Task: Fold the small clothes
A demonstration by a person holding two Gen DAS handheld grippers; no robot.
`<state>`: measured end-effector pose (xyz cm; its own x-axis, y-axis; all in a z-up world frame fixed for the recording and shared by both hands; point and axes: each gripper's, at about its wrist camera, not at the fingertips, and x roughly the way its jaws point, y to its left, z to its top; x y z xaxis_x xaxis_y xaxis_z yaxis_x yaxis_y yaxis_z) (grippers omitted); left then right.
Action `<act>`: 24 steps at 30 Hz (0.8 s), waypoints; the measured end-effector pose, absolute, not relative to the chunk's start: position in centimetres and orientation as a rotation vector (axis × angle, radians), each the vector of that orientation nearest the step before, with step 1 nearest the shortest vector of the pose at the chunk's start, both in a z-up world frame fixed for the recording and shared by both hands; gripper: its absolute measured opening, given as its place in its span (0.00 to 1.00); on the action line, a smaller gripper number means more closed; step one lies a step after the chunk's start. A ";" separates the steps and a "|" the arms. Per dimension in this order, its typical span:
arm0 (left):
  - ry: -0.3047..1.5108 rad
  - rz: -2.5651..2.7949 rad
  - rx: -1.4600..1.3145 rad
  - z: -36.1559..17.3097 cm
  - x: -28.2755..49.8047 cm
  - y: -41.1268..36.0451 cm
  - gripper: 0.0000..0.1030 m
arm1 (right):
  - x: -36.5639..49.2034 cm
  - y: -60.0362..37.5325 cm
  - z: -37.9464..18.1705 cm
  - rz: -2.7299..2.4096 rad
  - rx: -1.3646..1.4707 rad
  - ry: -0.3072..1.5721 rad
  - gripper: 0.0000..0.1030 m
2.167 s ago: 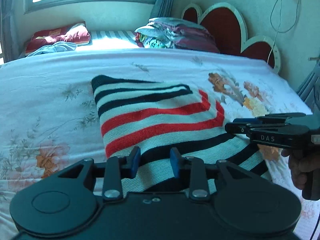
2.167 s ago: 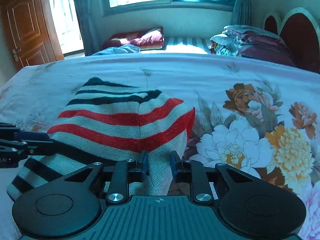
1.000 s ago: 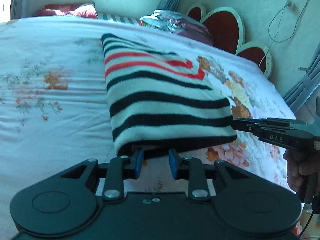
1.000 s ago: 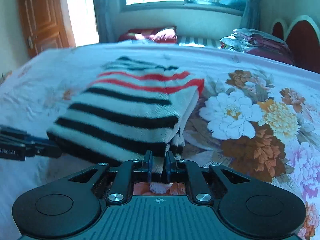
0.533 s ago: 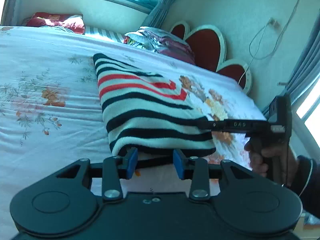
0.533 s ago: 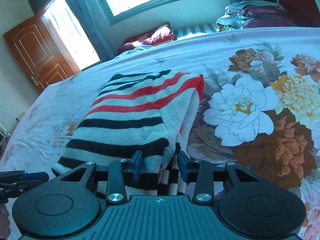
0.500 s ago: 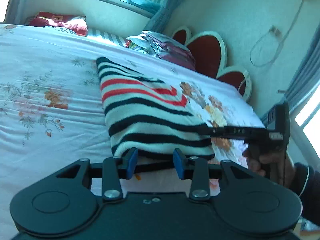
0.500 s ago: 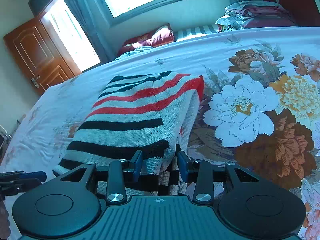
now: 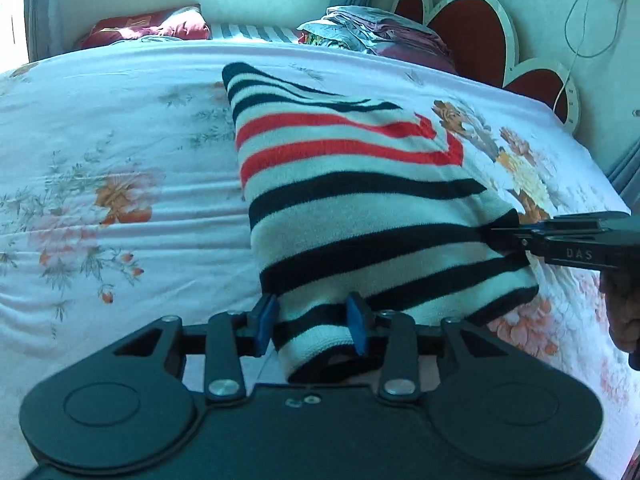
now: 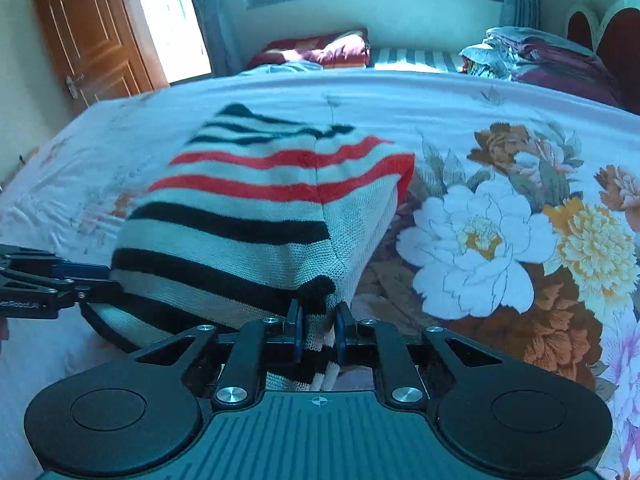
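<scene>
A knitted sweater (image 9: 360, 208) with black, white and red stripes lies folded on the floral bed sheet (image 9: 120, 200); its near edge is raised off the sheet. My left gripper (image 9: 311, 322) has the near left corner of the thick hem filling the gap between its blue pads. In the right wrist view the sweater (image 10: 248, 216) fills the middle, and the left gripper (image 10: 96, 276) grips its left edge. My right gripper (image 10: 319, 328) is closing, its jaws narrow, with the sweater's near right corner pinched between the pads. Seen from the left, the right gripper (image 9: 504, 236) bites the right edge.
A pile of folded bedding (image 9: 380, 32) and a red heart-shaped headboard (image 9: 472, 32) stand at the bed's far right. A red pillow (image 9: 144, 28) lies under the window. A wooden door (image 10: 92, 36) is far left. A hand (image 9: 620, 312) holds the right gripper.
The left gripper has come forward, so the hem that lay just beyond its pads is now between them. The right gripper's jaws have narrowed onto the fabric. The near edge looks lifted.
</scene>
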<state>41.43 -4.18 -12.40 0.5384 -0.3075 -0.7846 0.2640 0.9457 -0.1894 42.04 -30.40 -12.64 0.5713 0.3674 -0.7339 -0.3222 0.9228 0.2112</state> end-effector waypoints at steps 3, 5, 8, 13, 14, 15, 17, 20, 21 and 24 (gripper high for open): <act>0.966 -0.343 -0.050 -12.5 39.9 -3.6 0.36 | 41.8 -30.2 -12.8 0.398 0.041 0.857 0.14; 1.000 -0.354 -0.048 -12.8 38.5 -3.1 0.34 | 41.5 -30.3 -12.8 0.395 0.034 0.851 0.14; 0.990 -0.345 0.029 -13.1 35.7 -2.5 0.32 | 41.7 -31.0 -12.5 0.401 0.069 0.864 0.18; 0.793 -0.296 -0.166 -8.7 36.1 0.4 0.34 | 39.5 -31.3 -8.4 0.344 0.047 0.718 0.22; 0.776 -0.307 -0.168 -8.3 37.0 0.1 0.35 | 39.4 -30.8 -7.9 0.350 0.024 0.694 0.22; 0.766 -0.318 -0.154 -8.0 38.4 -0.6 0.35 | 39.5 -30.2 -7.7 0.362 0.004 0.680 0.22; 0.765 -0.353 -0.113 -8.3 40.6 -2.5 0.34 | 40.3 -28.9 -8.2 0.388 -0.029 0.696 0.22; 0.948 -0.379 -0.066 -11.3 44.0 -5.3 0.36 | 42.4 -27.7 -11.4 0.345 -0.124 0.821 0.21; 0.934 -0.370 -0.036 -11.1 44.0 -5.7 0.36 | 42.5 -28.0 -11.6 0.356 -0.124 0.822 0.21; 0.842 -0.370 -0.019 -9.1 43.6 -5.4 0.35 | 42.4 -29.1 -9.3 0.360 -0.088 0.740 0.21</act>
